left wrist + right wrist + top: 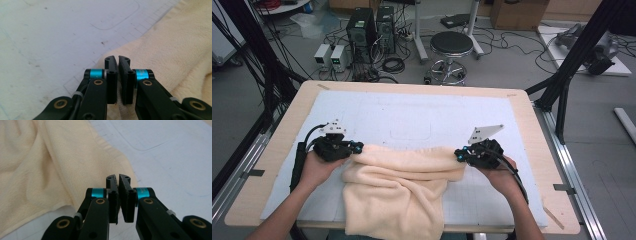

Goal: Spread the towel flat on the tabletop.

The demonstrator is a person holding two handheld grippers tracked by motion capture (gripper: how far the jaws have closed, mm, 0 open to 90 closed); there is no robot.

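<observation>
We have the left tool [358,148] pressed together on the left corner of the cream towel [402,190], and the right tool [458,154] pressed together on the right corner. In the left gripper view the two black jaws stand almost closed with a thin fold of cloth caught between them near their base; in the right gripper view the jaws look just as tight, with the towel's corner at their tips, though how much cloth sits between the pads there we cannot tell.

The towel lies in the lower middle of the high view, on the white mat [412,120] that covers the table [532,150]. Its top edge is stretched between our two tools and runs left to right across the frame; that is its long axis for now. The rest hangs toward the bottom of the frame in loose folds, and the lower edge droops over the near rim of the table.

What could go wrong, as we judge it: both grips hold very little cloth, so a pull apart or a lift could slip a corner out, the right one first. If one corner goes, the towel's weight over the table edge could drag it off toward the floor. Uneven lifting would also twist the top edge and set the crumpled middle folds in worse.
</observation>
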